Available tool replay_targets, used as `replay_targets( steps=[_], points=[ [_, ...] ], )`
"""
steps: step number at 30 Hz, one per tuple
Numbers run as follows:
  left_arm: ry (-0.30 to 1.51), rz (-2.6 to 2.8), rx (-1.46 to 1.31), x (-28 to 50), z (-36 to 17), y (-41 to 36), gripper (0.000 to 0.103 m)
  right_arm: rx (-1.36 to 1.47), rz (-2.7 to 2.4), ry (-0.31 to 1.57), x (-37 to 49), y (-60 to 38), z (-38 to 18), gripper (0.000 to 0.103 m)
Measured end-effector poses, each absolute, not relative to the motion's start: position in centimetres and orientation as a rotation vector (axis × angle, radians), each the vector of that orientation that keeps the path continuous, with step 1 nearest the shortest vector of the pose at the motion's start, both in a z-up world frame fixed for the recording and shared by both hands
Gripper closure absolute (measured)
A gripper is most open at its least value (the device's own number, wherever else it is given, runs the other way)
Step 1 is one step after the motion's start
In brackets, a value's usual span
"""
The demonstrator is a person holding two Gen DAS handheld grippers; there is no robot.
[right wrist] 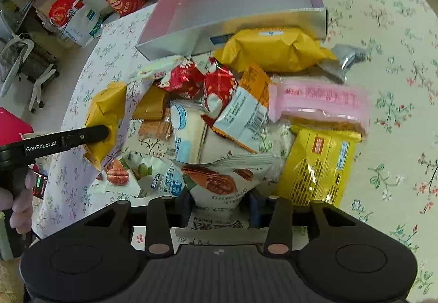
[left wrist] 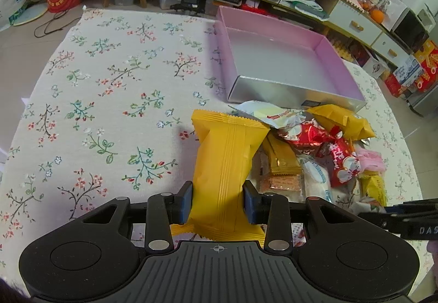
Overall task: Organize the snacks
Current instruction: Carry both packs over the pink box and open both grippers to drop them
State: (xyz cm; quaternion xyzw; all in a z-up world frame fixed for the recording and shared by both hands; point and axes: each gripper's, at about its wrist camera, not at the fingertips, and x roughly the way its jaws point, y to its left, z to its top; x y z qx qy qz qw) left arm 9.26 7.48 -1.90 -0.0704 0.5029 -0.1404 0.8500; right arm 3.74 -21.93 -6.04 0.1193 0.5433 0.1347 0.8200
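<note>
The left gripper [left wrist: 218, 203] is clamped on a yellow packet [left wrist: 227, 166], its blue pads pressing the packet's sides; the packet rises from between them and seems held a little off the cloth [left wrist: 109, 89]. The wide left part of the flowered cloth lies bare. Toward the cloth's far edge sits a pink box [left wrist: 290, 64] with a silvery front wall, nothing in it. Just before that wall, right of the held packet, lies the snack heap [left wrist: 323, 149]: red wrappers, another yellow bag, flat orange packets and a pink one, touching and overlapping.

In the right wrist view, the left gripper comes in from the left edge with the yellow packet. The right gripper [right wrist: 221, 208] is closed on a white nut packet [right wrist: 223, 182] at the heap's near side, the wrapper pinched narrow between its jaws. A pink packet [right wrist: 317, 100] lies over a bright yellow bag [right wrist: 317, 166] to the right.
</note>
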Motion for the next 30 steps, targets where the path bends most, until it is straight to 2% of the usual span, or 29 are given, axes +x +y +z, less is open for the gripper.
replay_targets(
  steps=[14, 30],
  points=[
    [0.950, -0.291, -0.184, 8.9, 2.0, 7.6, 0.069, 0.336, 0.240, 0.978, 4.7, -24.2, -1.4, 0.101],
    [0.872, -0.300, -0.324, 18.1, 2.3, 2.4, 0.069, 0.421, 0.131, 0.800, 14.0, -26.4, -0.3, 0.100]
  ],
)
